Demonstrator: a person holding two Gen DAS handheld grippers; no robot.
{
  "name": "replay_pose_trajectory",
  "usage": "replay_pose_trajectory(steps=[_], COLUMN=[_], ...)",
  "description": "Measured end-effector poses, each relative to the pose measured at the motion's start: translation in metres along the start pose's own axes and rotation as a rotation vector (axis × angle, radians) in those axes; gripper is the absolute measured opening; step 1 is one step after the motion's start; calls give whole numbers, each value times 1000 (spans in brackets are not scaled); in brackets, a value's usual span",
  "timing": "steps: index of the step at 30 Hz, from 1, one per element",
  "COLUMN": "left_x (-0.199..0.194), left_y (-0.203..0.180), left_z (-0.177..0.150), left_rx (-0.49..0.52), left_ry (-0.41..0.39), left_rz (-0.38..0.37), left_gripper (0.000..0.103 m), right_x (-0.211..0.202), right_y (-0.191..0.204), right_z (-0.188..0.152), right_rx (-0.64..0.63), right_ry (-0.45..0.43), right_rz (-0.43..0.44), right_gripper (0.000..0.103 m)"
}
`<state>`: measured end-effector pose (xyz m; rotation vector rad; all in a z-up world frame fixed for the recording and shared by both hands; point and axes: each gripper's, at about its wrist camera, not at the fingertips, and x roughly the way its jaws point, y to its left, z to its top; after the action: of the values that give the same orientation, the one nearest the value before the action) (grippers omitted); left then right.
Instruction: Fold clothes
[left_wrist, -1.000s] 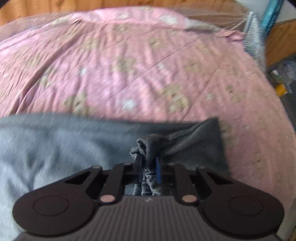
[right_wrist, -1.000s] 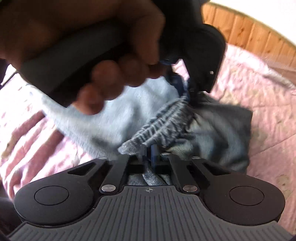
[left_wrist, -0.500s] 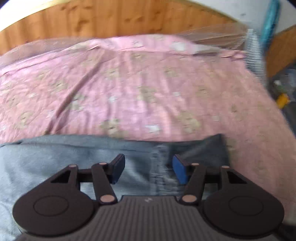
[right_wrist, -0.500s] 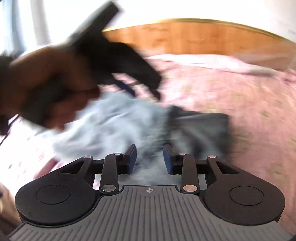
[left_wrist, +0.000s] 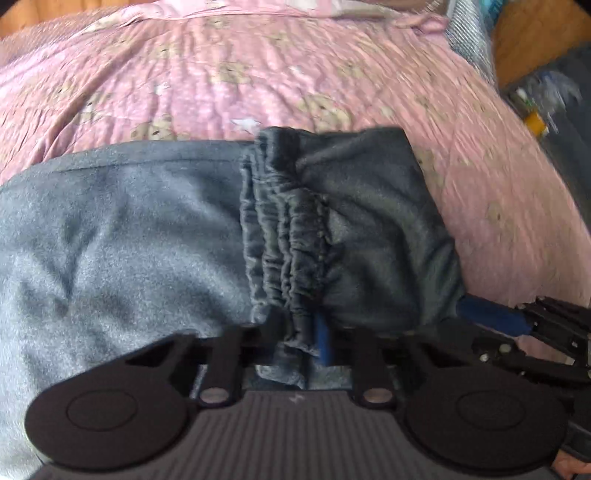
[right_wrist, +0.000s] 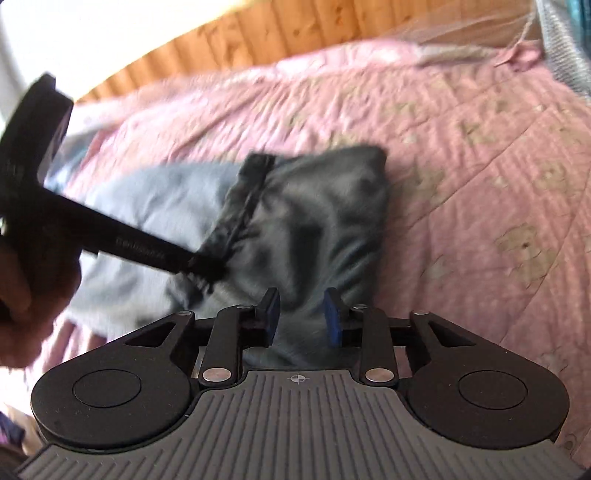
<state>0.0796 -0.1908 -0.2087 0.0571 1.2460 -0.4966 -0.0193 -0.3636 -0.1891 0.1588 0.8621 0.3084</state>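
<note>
A grey garment (left_wrist: 129, 240) lies folded on the pink bed cover (left_wrist: 258, 74), lighter at the left and darker at the right. Its gathered elastic band (left_wrist: 291, 236) runs across the middle. My left gripper (left_wrist: 299, 339) is closing, with the near end of that band pinched between its pads. In the right wrist view the left gripper (right_wrist: 207, 266) comes in from the left, held by a hand (right_wrist: 22, 288). My right gripper (right_wrist: 302, 317) hovers over the dark part of the garment (right_wrist: 321, 221). Its jaws are closing slightly but stand apart, gripping nothing. One of its blue pads (left_wrist: 491, 317) lies at the garment's right edge.
A wooden headboard (right_wrist: 295, 33) runs behind the bed. A grey striped cloth (left_wrist: 469, 37) hangs at the far right corner. The bed's right edge drops to a floor with small clutter (left_wrist: 535, 122).
Both grippers let go of the bunched band and opened. The left one has shut again on the band's near end. The right one has rolled level and stays apart over the dark fabric.
</note>
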Motion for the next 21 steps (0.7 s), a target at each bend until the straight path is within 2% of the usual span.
replay_pose_trajectory(steps=[3,5,7,9,11,12,13,14,15,17,18,19,20,21], left_x=[-1,-2,-6,-15,-32,-38,-40,-39,-35,-35,-36,-39,-40,-40], left_y=[24,30,27,22,12,7,2,-2,-4,-11,-14,-19,-27,-37], left_z=[-6,-12,-9,-3,3,5,7,9,11,18,22,28,35,43], left_rx=[-140,-171,-135,-87,-45,-27,-13,0,11,37,51,62,69,75], left_ry=[51,68,68,49,-26,-58,-59,-47,-14,12,20,15,4,-7], left_rz=[-50,-73,-60,-21,22,24,24,25,33,37,37,30,22,17], left_gripper=[13,13,14,23,25,30,35,43,42,41,45,51,67,80], right_x=[22,21,16,8,3,6,12,18,24,19,14,6,0,-5], right_y=[-1,0,-6,-14,-15,-14,-11,-8,-5,4,5,3,1,-2], right_z=[-6,-9,-3,6,9,9,6,3,-3,-11,-10,-7,-6,-5], right_rx=[-30,-71,-37,9,24,19,4,-13,-32,-94,-88,-57,-19,19], right_ry=[113,121,114,42,5,12,40,73,122,112,107,75,36,-4], right_rz=[33,42,49,21,14,22,36,51,54,32,23,8,-23,-58], right_gripper=[32,31,32,38,38,38,38,38,38,40,42,47,67,88])
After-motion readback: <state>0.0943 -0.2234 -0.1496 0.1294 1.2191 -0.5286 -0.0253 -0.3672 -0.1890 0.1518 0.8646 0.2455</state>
